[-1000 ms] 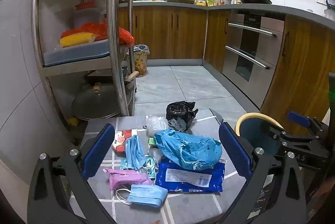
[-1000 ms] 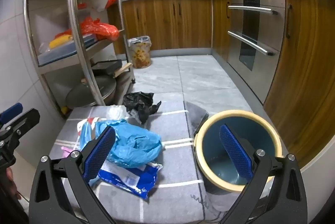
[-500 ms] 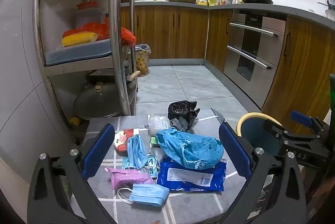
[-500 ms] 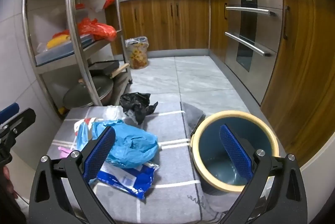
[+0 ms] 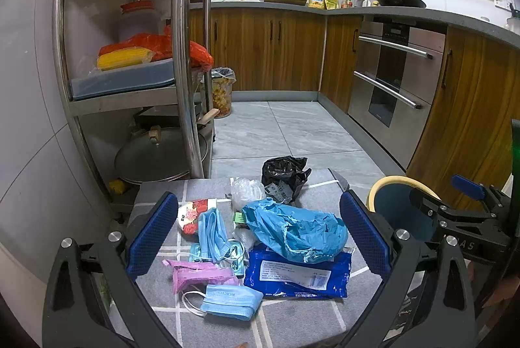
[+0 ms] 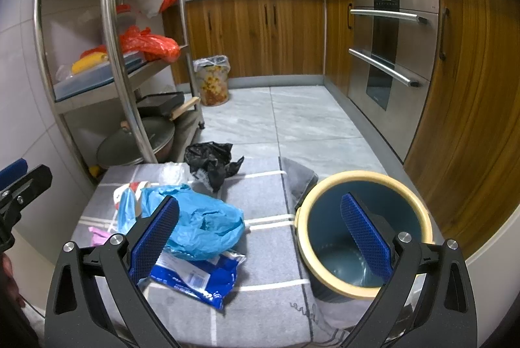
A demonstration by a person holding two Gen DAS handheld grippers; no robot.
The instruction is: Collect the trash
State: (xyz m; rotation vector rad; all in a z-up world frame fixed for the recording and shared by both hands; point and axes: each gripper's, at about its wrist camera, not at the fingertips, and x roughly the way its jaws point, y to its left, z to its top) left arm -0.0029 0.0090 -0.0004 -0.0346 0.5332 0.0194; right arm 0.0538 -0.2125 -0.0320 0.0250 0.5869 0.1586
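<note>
- Left gripper [image 5: 256, 232] spread wide above the litter on the grey checked cloth [image 5: 292, 318].
- Blue plastic bag [image 5: 295, 229] lies on the dark-blue packet [image 5: 297, 278].
- Bin [image 5: 398, 208] stands right.

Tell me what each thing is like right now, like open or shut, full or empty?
Left gripper: open, holding nothing.
Right gripper: open, holding nothing.
Bin: upright, no trash inside.
Blue bag: crumpled, lying on the blue packet.
Black bag: crumpled, on the cloth.
Mask: flat, at the near edge.
Pink wrapper: flattened.
Floor bin: full, lined with a bag.
</note>
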